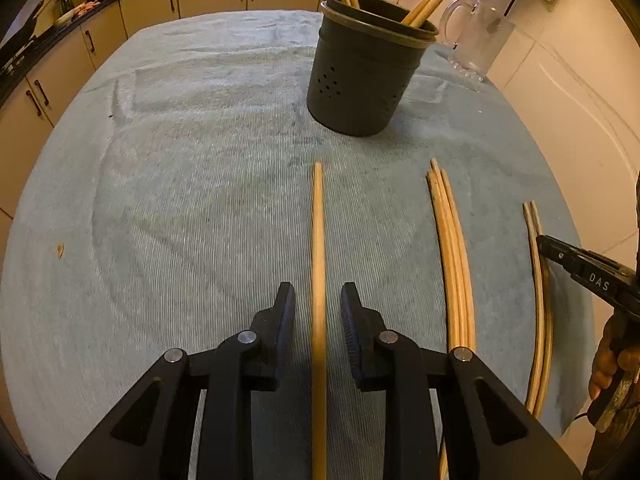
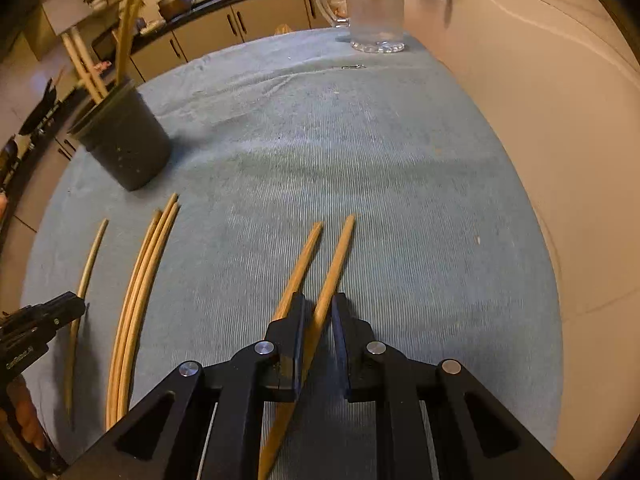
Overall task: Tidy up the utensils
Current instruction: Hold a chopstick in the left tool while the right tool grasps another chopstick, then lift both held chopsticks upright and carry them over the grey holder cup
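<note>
Left gripper (image 1: 318, 304) nearest the lens, jaws parted to a moderate gap, straddling a single chopstick (image 1: 318, 248) that lies lengthwise on the blue-grey cloth (image 1: 180, 200). Pads are clear of the wood on both sides; nothing is held.

Right gripper (image 2: 319, 312), jaws narrow, set around one stick of a loose pair of chopsticks (image 2: 338, 256); the other stick runs under or just beside the left finger. Whether the pads actually pinch the wood is hard to tell: a sliver of gap seems to show on the right pad.

Between the two grippers lies a bundle of three chopsticks (image 1: 450, 248), touching one another. The dark perforated utensil holder (image 1: 360, 76) stands upright farther back on the cloth, several sticks already leaning inside. A glass mug (image 2: 372, 4) sits behind it near the wall.

Handling judgement: sticks are light, stiff, thin and smooth, round enough to roll on the ribbed cloth and to swivel in a flat-pad pinch. Best hold is likely near mid-length or slightly toward the thicker end, pads square across the shaft, so the stick does not droop or pivot on the way to the holder. Lying flat, each needs the fingertips pressed low against the cloth to get under it.
</note>
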Tool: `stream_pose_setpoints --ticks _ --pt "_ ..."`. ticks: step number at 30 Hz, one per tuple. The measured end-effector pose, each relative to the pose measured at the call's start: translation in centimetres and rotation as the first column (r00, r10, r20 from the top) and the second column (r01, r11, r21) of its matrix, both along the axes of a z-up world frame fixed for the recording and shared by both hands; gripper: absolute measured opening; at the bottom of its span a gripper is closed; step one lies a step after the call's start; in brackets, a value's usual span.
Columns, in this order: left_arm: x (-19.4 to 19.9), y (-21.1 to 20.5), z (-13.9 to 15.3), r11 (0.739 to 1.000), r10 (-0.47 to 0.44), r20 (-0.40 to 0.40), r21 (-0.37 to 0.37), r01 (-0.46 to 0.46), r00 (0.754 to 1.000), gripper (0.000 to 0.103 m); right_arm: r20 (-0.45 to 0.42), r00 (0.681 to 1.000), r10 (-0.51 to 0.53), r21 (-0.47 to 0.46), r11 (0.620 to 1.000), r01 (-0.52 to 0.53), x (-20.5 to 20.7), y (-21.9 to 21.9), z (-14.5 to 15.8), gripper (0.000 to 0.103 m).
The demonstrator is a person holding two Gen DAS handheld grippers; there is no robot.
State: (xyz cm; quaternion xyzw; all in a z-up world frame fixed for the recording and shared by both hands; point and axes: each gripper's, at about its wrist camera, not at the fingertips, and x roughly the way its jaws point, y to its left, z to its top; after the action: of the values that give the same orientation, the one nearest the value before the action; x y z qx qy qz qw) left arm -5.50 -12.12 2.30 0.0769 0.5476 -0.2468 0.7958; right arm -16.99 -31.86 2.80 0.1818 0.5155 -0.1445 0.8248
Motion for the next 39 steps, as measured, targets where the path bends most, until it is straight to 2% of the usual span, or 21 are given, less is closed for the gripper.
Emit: stream_pose_setpoints --ticks 5,9,12,13,14,15,17,20,24,27,33,39 --pt "2.0 -1.4 0.1 0.999 -0.001 -0.015 0.033 0.002 1.0 0.023 -0.09 0.996 0.021 -0.033 0.999 -0.024 2.9 -0.5 0.0 0.014" --pt "2.9 -3.0 0.0 0.996 -0.02 0.029 0.086 0.017 0.999 0.023 -0.133 0.99 0.036 -0.081 0.996 -0.047 4.5 -0.4 -0.1 0.014" --pt "3.0 -3.8 -0.3 0.994 -0.037 0.087 0.108 0.028 0.995 0.023 -0.125 0.992 0.023 -0.084 0.996 -0.034 4.5 -0.4 -0.1 0.014" --pt "2.8 -3.9 -0.4 0.993 -0.043 0.108 0.115 0.031 0.993 0.019 -0.111 0.993 0.026 -0.088 0.995 -0.036 4.3 -0.4 -0.1 0.01" --pt "2.6 -3.9 -0.5 0.992 -0.048 0.135 0.123 0.031 0.99 0.009 -0.103 0.994 0.029 -0.098 0.994 -0.039 4.2 -0.2 -0.2 0.009" --pt "2.6 -4.0 -0.5 0.992 -0.05 0.143 0.122 0.032 0.988 0.006 -0.089 0.995 0.034 -0.102 0.994 -0.043 3.9 -0.1 -0.1 0.006" --pt "2.2 -3.3 -0.2 0.995 -0.027 0.139 0.095 0.014 0.99 0.006 -0.036 0.999 0.039 -0.056 0.998 -0.041 3.2 -0.2 0.2 0.005" --pt "1.2 -1.9 1.7 0.999 0.0 0.178 0.043 -0.008 0.984 0.006 0.057 0.998 0.032 -0.041 0.999 -0.03 1.7 -0.4 2.0 0.005" --pt "-1.4 -0.1 5.6 0.999 0.023 0.264 -0.038 -0.014 0.964 0.006 0.202 0.979 0.035 -0.055 0.998 -0.024 -1.3 0.0 5.8 0.006" --pt "-3.9 1.1 8.4 0.996 0.035 0.33 -0.089 -0.006 0.943 0.006 0.272 0.962 0.04 -0.068 0.997 -0.022 -3.0 0.6 7.9 0.006" --pt "-7.8 3.0 12.1 0.984 0.059 0.413 -0.177 0.017 0.909 0.006 0.371 0.926 0.072 -0.121 0.992 -0.029 -6.7 2.9 11.4 0.006" --pt "-12.0 4.9 13.6 0.98 0.063 0.483 -0.195 0.037 0.874 0.006 0.427 0.895 0.128 -0.177 0.983 -0.056 -9.7 5.7 13.8 0.006"
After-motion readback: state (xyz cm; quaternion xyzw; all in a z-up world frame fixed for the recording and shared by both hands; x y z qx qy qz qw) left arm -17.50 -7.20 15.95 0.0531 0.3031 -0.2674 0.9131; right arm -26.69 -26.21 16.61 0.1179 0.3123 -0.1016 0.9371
